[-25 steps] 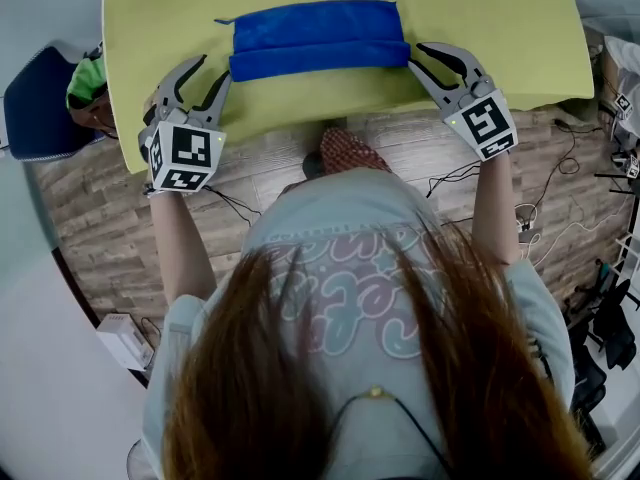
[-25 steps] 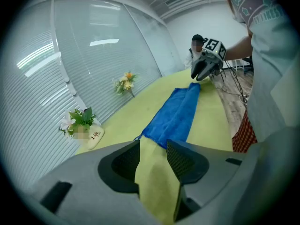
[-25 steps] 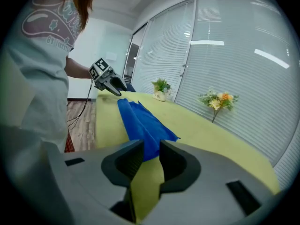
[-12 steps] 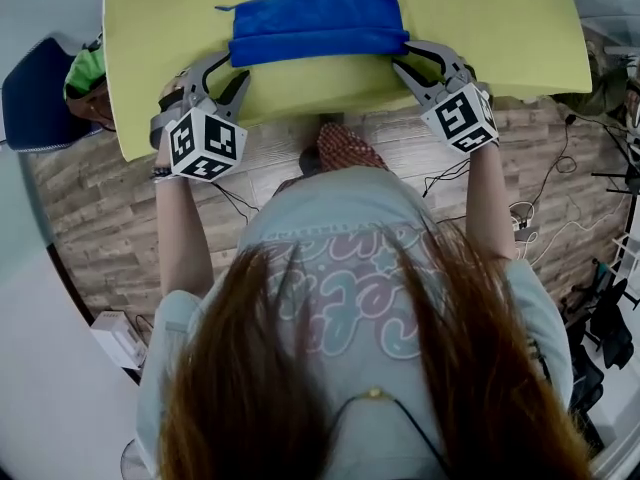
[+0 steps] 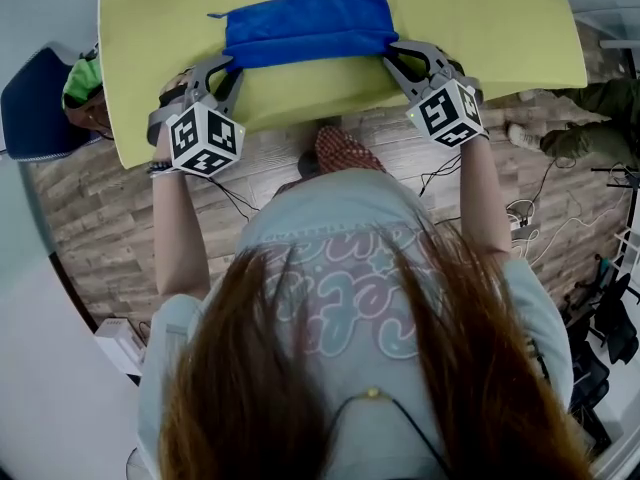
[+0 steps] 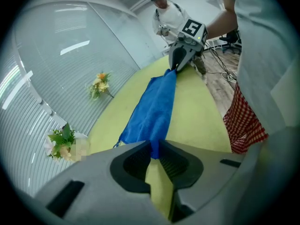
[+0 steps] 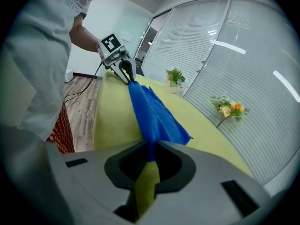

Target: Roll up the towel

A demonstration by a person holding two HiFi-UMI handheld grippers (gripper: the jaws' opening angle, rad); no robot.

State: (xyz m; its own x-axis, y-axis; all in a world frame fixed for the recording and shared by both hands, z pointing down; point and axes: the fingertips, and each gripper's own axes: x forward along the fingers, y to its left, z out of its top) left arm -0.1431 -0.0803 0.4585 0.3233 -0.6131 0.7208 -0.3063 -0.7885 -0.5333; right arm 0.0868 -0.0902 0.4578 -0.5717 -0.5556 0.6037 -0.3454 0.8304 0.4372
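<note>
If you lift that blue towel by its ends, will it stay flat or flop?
Probably flop: the towel is soft folded cloth, so its middle would likely sag. It seems light: the left tool and right tool, whose jaws have just been closing, pinch just its thin corners.

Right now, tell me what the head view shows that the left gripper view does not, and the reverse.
Head view only: the dark blue chair. Left gripper view only: flowers by the blinds. Both: the blue towel on the yellow-green table, and the right claw, whose jaws have just been closing on the towel's end.
</note>
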